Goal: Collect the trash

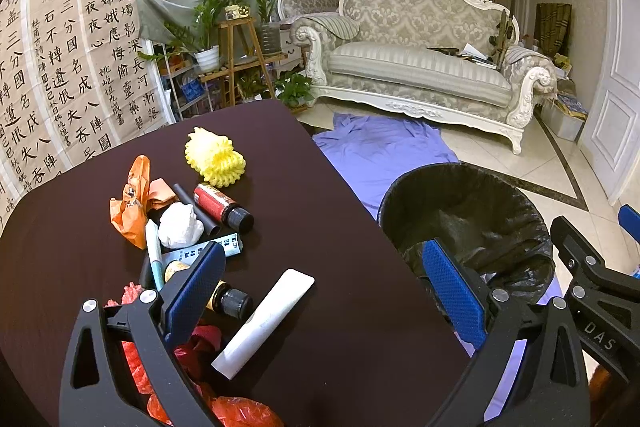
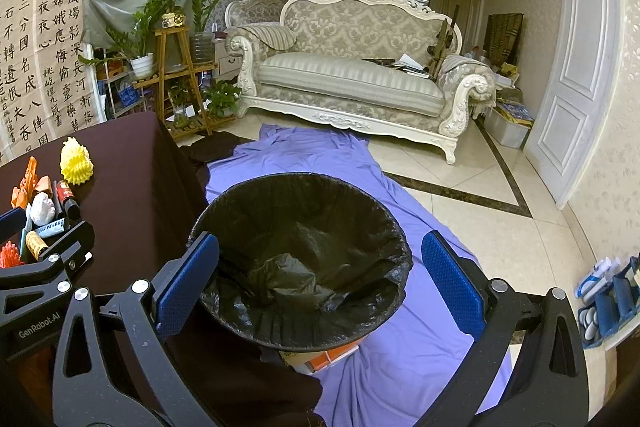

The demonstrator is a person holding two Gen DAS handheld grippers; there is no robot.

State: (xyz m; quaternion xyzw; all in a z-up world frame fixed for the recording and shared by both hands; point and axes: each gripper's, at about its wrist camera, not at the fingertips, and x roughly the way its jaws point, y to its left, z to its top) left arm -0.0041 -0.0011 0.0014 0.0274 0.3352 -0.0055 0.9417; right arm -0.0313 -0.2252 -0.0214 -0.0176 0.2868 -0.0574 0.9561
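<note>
Trash lies on the dark table (image 1: 340, 207): a yellow foam net (image 1: 215, 157), crumpled orange paper (image 1: 134, 203), a white paper wad (image 1: 180, 225), a red-labelled bottle (image 1: 222, 206), a white tube (image 1: 266, 321), red plastic (image 1: 240, 413) and several small items. My left gripper (image 1: 326, 291) hangs open above the table's near right part, holding nothing. A bin with a black liner (image 2: 300, 259) stands on the floor beside the table. My right gripper (image 2: 320, 279) is open above the bin, empty. It shows in the left wrist view too (image 1: 592, 267).
A purple sheet (image 2: 320, 155) covers the floor under the bin. An ornate sofa (image 2: 352, 67) stands at the back, a plant stand (image 2: 176, 75) to its left. A blue pouch (image 2: 608, 299) lies at the right wall. Calligraphy sheets (image 1: 60, 67) hang behind the table.
</note>
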